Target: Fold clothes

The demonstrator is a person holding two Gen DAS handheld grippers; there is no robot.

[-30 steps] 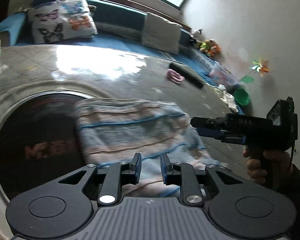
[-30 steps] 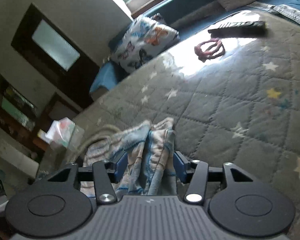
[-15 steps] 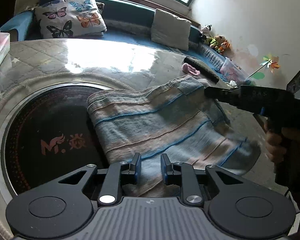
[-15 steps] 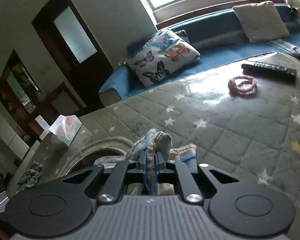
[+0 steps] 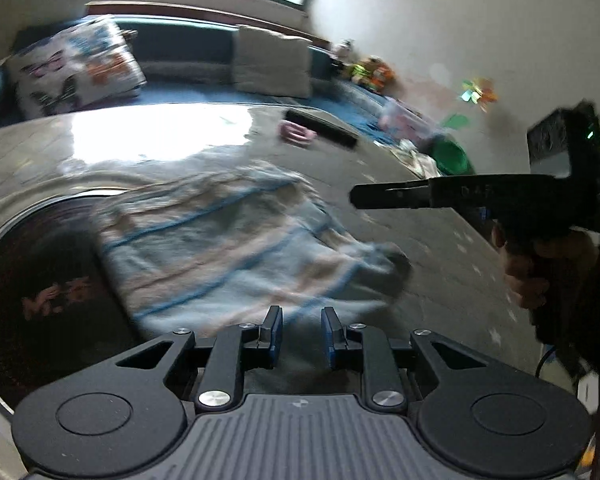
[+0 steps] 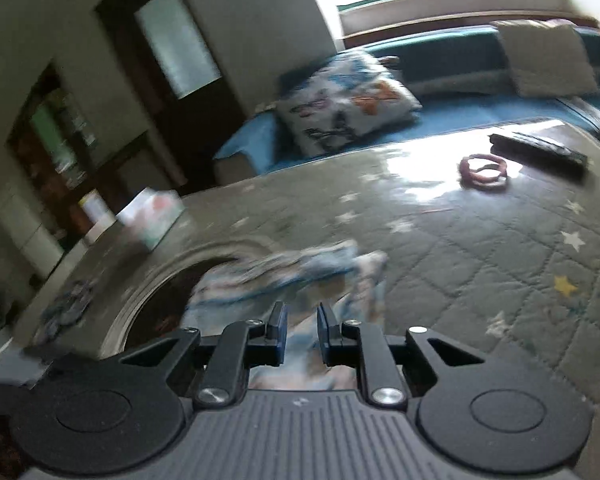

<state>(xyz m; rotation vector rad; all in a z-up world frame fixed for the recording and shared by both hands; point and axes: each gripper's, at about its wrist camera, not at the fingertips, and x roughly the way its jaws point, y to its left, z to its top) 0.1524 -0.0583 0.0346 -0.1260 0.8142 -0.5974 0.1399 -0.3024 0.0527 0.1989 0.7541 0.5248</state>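
Note:
A striped blue and beige cloth (image 5: 228,248) lies spread on the grey quilted table cover, partly over a dark round inset (image 5: 40,292). My left gripper (image 5: 300,336) is open and empty just above the cloth's near edge. My right gripper (image 6: 300,330) is open and empty above the rumpled cloth (image 6: 300,272). It also shows in the left wrist view (image 5: 356,197), hovering to the right of the cloth and clear of it. Both views are blurred.
A pink ring (image 6: 484,170) and a black remote (image 6: 540,150) lie at the far side of the table. A tissue box (image 6: 152,216) stands at the left. A blue sofa with a butterfly cushion (image 5: 76,68) runs behind. A green bowl (image 5: 454,158) sits far right.
My right gripper has opened and let go of the cloth, then pulled away to the right. The cloth has dropped flat onto the table. My left gripper stays open.

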